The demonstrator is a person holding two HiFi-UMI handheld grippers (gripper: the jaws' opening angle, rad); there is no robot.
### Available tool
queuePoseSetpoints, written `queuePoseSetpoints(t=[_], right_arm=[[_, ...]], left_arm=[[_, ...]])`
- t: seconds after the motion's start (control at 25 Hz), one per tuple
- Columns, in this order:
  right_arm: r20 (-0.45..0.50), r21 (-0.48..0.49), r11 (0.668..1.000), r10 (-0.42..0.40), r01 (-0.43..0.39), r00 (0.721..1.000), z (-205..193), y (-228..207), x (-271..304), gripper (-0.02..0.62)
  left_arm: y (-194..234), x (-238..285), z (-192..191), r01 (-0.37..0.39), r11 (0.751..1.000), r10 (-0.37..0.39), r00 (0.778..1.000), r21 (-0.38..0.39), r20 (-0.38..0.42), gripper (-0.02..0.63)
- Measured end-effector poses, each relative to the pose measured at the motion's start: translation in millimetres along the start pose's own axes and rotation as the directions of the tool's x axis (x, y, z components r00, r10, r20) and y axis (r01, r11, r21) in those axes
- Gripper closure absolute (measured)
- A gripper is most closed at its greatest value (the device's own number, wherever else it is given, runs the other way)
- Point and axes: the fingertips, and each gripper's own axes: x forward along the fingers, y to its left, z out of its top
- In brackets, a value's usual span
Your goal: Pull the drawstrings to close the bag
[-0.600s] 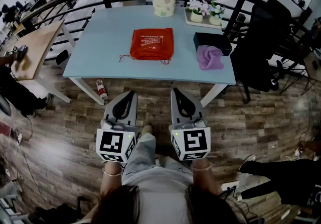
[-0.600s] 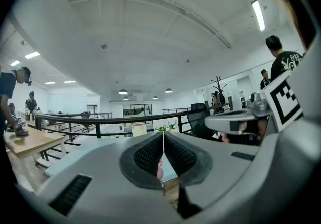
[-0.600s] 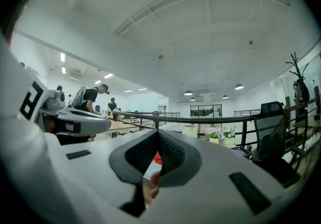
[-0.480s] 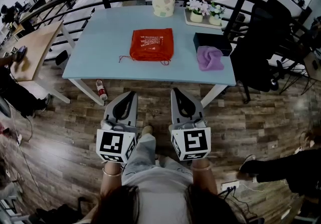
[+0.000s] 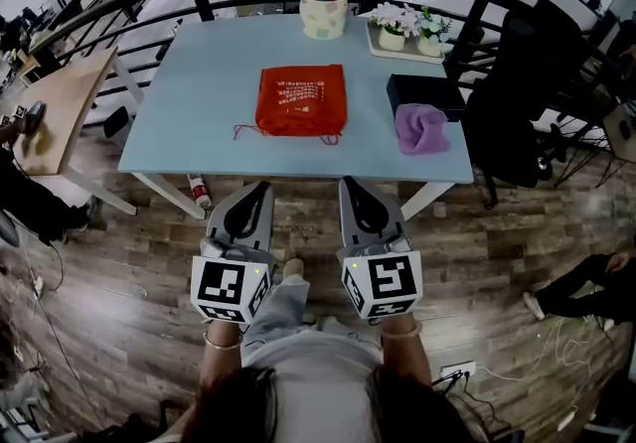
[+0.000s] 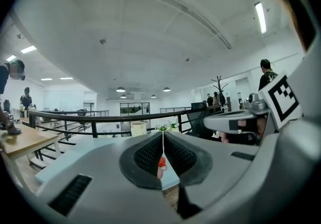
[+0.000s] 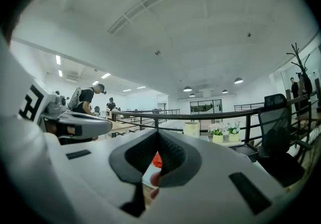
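Left gripper (image 5: 262, 187) clenched, ribbed pads together, nothing betw. Right gripper (image 5: 349, 182) same, empty. Both short of pale-blue table (image 5: 189, 123), well apart from flat squarish red fabric bag (image 5: 301, 100) mid-table; thin drawstrings (image 5: 246, 129) loose at near edge. Right: black box (image 5: 425, 93), crumpled purple cloth (image 5: 421, 126).

Steep overhead, two level views (table (image 5: 199, 113) shared)

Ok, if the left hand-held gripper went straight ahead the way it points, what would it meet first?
Probably the red bag on the table, seen just past the shut left hand-held gripper; depth is unclear.
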Motion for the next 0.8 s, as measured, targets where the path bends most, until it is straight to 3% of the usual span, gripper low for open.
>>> queuePoseSetpoints(t=[0.48,0.8], right_arm=[[-0.063,-0.024,1.0,0.001,-0.002,0.998,-10.1,-6.1,75.7,0.571],[-0.047,-0.02,0.997,-0.081,0.08,0.996,-9.7,-22.8,121.8,0.571]], left_arm=[[60.4,56.4,-2.6,0.034,0.999,-0.034,0.999,-0.023,-0.009,0.588],[99.6,88.8,-7.9,0.085,0.996,-0.086,0.996,-0.018,-0.016,0.586]])
